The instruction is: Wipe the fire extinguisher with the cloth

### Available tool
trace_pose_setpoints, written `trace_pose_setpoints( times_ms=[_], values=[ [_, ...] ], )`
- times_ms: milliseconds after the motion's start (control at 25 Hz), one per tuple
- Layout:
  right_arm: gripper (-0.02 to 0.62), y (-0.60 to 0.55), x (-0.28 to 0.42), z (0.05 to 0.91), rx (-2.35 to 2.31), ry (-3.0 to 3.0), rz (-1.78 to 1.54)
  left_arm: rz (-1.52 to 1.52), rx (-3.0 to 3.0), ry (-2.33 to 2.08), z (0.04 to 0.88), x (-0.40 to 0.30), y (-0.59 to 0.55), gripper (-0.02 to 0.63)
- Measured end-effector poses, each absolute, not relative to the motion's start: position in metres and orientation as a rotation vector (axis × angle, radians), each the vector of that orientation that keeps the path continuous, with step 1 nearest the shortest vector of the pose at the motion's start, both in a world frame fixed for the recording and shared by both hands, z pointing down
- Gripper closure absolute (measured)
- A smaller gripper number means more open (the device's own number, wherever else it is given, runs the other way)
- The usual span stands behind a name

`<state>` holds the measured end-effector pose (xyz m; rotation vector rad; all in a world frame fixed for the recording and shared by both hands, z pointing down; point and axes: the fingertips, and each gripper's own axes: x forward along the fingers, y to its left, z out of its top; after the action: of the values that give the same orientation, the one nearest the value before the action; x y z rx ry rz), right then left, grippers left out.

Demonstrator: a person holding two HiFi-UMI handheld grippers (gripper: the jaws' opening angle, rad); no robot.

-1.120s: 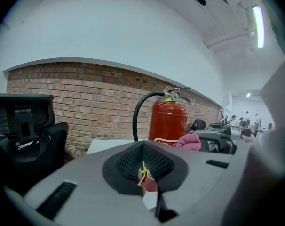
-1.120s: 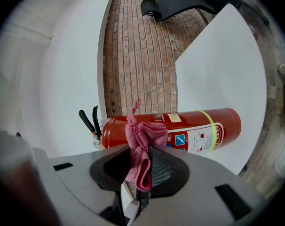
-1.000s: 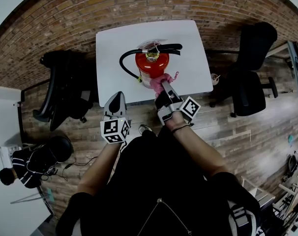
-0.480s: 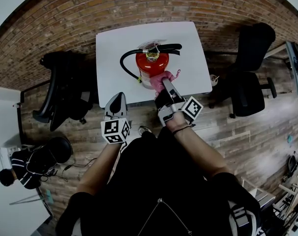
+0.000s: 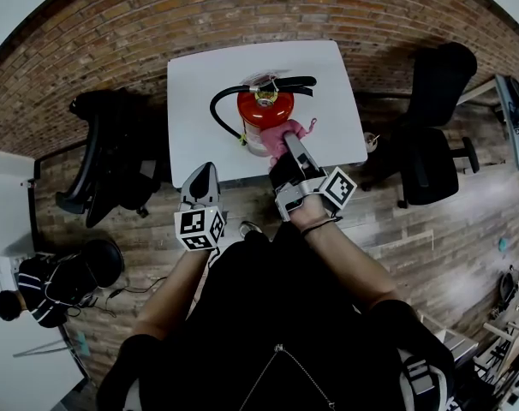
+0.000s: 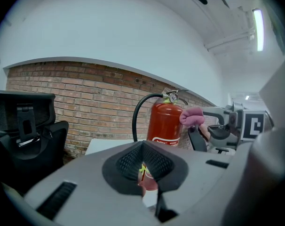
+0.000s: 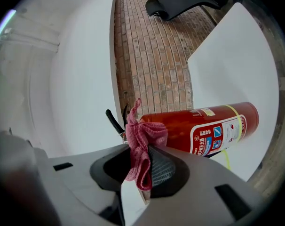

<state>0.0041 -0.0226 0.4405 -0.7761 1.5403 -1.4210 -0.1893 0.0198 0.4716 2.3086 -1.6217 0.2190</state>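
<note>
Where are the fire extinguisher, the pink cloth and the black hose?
fire extinguisher (image 7: 189, 121): right gripper view, red cylinder body.
pink cloth (image 7: 143, 136): right gripper view, bunched upper part.
black hose (image 6: 134, 125): left gripper view, rising left stretch.

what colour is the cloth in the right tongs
The cloth is pink, seen best in the right gripper view, clamped in the right tongs.

We see the fire extinguisher (image 5: 265, 110) upright on the table (image 5: 195, 75), its hose (image 5: 213, 110) on its left. Our right tool (image 5: 290, 141) reaches over the table's near edge, and the cloth (image 5: 281, 133) between its jaws touches the extinguisher's near right side. Our left tool (image 5: 204, 168) sits left of it, at that edge. A chair (image 5: 114, 161) stands left of the table, and a brick wall (image 5: 242, 7) stands behind.
</note>
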Motion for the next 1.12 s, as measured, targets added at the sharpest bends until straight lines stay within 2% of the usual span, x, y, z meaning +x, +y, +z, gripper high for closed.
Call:
trace_pose_setpoints(
  times_ms=[640, 1120],
  values=[
    [0.493, -0.019, 0.004, 0.390, -0.717, 1.730, -1.259, 0.196, 2.273, -1.649, 0.475, -0.204, 0.030, 0.577],
    [0.494, 0.011, -0.038, 0.428, -1.080, 2.690, -0.891, 0.169, 2.239, -1.653, 0.486, -0.214, 0.037, 0.577]
  ],
)
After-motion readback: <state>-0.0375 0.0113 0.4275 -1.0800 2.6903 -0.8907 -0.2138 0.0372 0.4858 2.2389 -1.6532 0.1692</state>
